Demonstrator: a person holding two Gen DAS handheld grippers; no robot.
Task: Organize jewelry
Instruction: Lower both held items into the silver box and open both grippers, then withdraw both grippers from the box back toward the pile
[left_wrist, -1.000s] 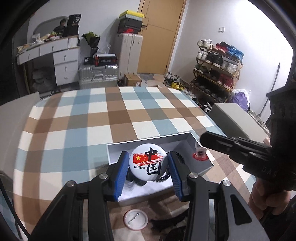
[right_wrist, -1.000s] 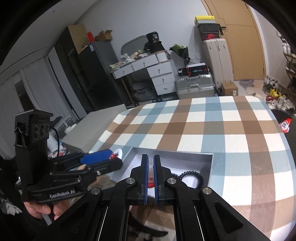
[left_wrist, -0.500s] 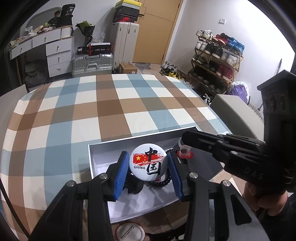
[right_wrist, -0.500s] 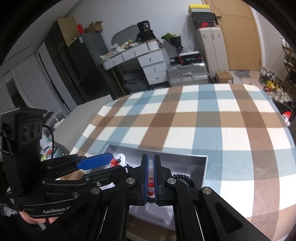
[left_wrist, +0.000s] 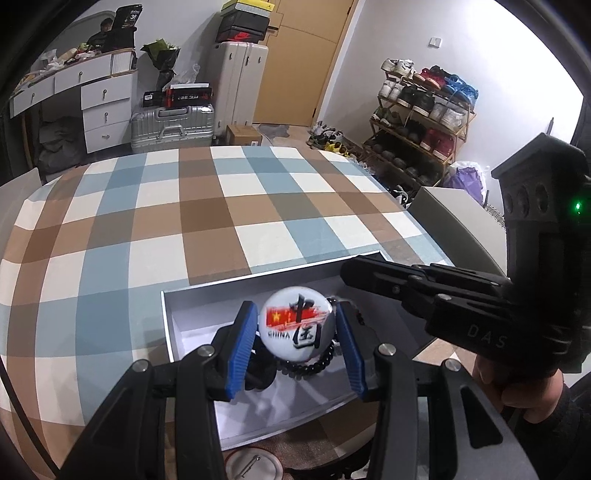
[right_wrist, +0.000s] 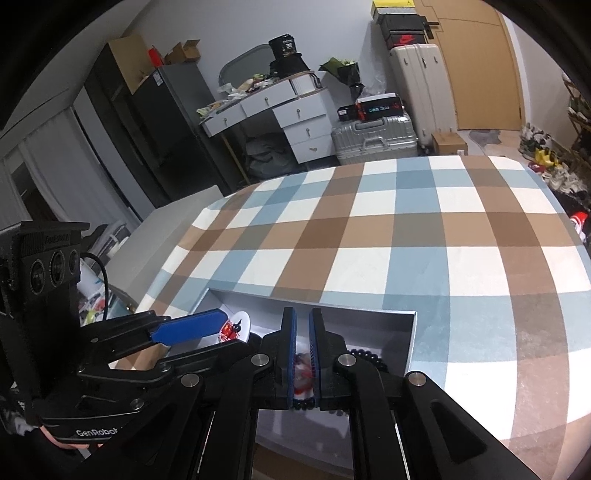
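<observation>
My left gripper is shut on a round white badge with a red flag and "CHINA", held over the open grey box. A black bead bracelet lies in the box under it. My right gripper is shut on a small red and white piece, low inside the same box, above the black beads. The right gripper reaches into the box from the right in the left wrist view. The left gripper with the badge shows in the right wrist view.
Another round white badge lies pin side up on the table in front of the box. The checked tablecloth stretches beyond the box. A grey box lid sits off the table's right edge.
Both grippers have moved forward and down over the box. The right gripper's piece has gone deeper into the box, and the badge sits lower over the bracelet.
</observation>
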